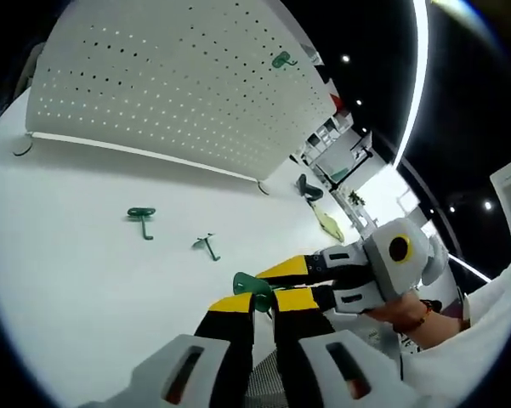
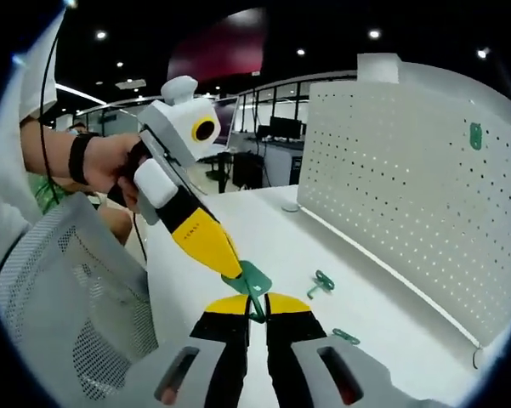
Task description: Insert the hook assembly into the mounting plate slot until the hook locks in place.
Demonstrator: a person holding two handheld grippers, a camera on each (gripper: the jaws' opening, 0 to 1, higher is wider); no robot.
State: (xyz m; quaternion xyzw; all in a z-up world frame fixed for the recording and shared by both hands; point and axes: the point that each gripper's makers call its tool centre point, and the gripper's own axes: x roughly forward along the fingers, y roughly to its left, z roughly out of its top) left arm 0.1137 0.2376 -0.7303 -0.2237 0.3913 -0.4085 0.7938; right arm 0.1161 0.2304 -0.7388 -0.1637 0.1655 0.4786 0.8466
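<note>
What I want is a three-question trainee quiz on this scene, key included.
1. True or false: the pegboard has no hook mounted on it.
2. What are the left gripper and the right gripper both clamped on? A) a green hook B) a screwdriver C) a cup
3. Fill in: the pegboard standing on the table is coloured ___.

Key: 1 false, a mounted hook sits near the board's upper corner; 2 A; 3 white.
</note>
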